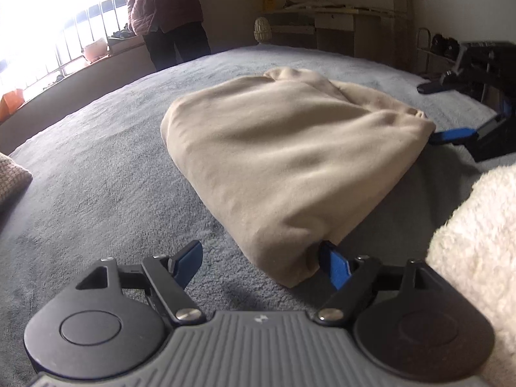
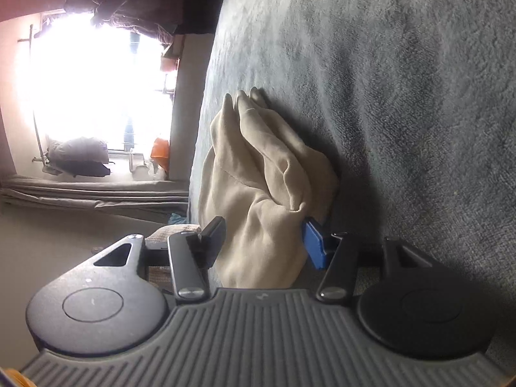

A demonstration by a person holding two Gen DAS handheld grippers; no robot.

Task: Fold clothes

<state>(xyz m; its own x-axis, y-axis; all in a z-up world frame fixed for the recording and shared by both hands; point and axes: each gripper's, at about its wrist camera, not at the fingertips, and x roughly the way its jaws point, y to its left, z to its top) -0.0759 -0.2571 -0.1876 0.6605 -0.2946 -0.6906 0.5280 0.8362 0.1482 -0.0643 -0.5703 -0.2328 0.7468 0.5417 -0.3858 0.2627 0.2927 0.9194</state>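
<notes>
A folded beige garment (image 1: 283, 161) lies on the grey bedspread (image 1: 96, 177). My left gripper (image 1: 261, 262) is open wide at its near corner. Its right blue fingertip (image 1: 333, 267) touches the cloth and the left one stands clear on the bedspread. My right gripper (image 1: 441, 111) is at the garment's far right corner, rolled on its side. In the right wrist view the bunched garment (image 2: 264, 177) sits between the fingers of that gripper (image 2: 264, 243), which is open. The blue pad (image 2: 314, 245) brushes the cloth without clamping it.
A person in a pink quilted jacket (image 1: 164, 6) stands beyond the bed by the bright window. A desk (image 1: 338, 22) lines the far wall. A fluffy cream sleeve (image 1: 477, 225) fills the right edge, and a knitted cushion (image 1: 13, 177) lies at the left.
</notes>
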